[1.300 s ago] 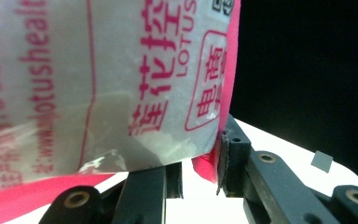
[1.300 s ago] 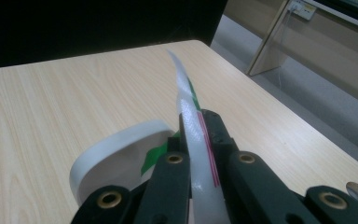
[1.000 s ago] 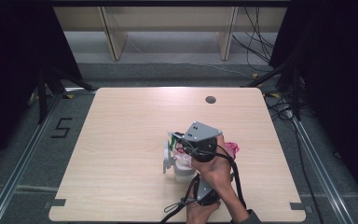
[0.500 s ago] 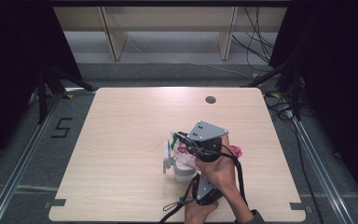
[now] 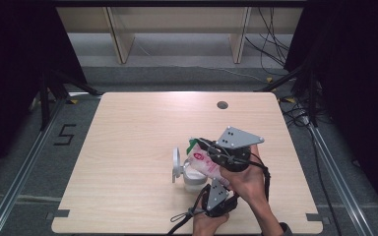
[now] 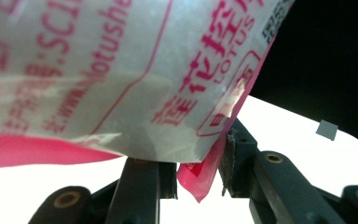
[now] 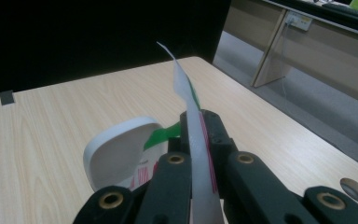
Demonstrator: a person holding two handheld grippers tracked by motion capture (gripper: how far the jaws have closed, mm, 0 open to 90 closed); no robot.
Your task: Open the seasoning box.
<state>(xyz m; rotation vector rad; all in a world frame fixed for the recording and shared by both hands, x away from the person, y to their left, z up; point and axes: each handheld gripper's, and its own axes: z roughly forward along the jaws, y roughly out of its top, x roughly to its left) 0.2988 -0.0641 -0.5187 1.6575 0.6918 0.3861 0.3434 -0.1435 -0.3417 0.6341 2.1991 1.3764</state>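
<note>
Right tongs point(image 7: 200, 140) clenched on pouch point(image 5: 204, 162); left tongs point(image 6: 198, 175) parted, just loosening, pouch corner between. Advised: steady pour over white container point(image 5: 193, 178).

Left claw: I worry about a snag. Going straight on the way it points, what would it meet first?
Most likely the pink-and-white plastic bag: its lower corner already hangs between the left claw jaws, though contact is unclear.

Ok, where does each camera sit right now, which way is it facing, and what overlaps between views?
High view: fixed above the near side, looking forward and down on the table; both forearms, right hand-held gripper and left hand-held gripper show.
Left gripper view: rides the left hand-held gripper, looking up along its jaws at the pink-printed bag.
Right gripper view: rides the right hand-held gripper, facing across the table; its jaws pinch the bag's edge beside the white container.
Shared: the bag appears in all three.
</note>
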